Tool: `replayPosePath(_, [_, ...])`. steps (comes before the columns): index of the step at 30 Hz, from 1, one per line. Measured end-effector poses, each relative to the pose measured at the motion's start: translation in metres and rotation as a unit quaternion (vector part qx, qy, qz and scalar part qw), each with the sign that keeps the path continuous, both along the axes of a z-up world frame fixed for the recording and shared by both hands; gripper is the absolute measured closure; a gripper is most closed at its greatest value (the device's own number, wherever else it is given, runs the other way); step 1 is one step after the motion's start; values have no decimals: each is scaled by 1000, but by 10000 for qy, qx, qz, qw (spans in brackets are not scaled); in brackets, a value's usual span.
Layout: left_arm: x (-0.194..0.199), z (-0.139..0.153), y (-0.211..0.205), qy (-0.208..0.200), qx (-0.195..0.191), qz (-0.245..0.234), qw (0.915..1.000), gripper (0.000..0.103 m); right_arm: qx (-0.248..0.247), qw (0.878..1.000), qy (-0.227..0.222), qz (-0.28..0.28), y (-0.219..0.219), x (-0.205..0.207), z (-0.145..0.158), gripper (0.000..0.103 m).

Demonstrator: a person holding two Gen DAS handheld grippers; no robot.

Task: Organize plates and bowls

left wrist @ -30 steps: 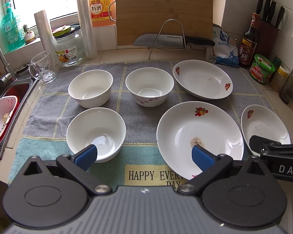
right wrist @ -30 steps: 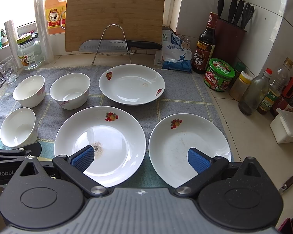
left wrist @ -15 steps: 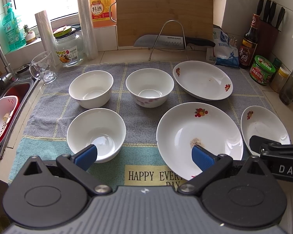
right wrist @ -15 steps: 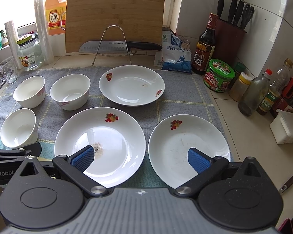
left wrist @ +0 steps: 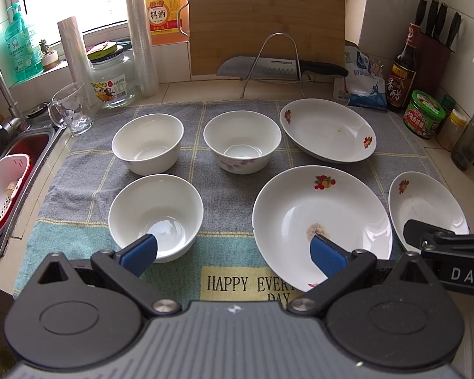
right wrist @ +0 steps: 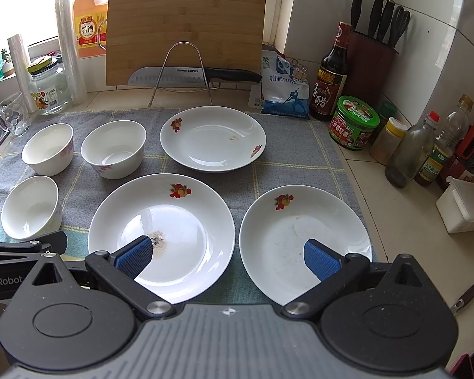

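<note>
You've got bright daylight from the blown-out window [left wrist: 79, 3] at back left, with no detail in the panes. Glare spots sit in the near white ceramic bowl [left wrist: 155, 216] and on the big white flower-print plate [right wrist: 161, 235]. Shadows under the dishes are soft and short. Both views are sharp mid-frame. Fisheye bends the white tiled wall [right wrist: 442, 47] and darkens the corners.
</note>
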State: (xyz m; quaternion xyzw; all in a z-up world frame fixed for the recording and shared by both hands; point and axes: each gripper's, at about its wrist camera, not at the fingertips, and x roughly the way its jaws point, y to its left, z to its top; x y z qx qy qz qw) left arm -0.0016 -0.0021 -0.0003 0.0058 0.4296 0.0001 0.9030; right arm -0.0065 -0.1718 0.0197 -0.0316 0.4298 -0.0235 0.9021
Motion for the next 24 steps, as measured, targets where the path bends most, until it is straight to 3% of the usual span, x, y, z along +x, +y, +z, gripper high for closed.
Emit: replayPosePath(24, [-3, 6, 1, -17, -27, 15, 10000, 1, -21, 10000, -65, 39, 0, -3, 6, 0])
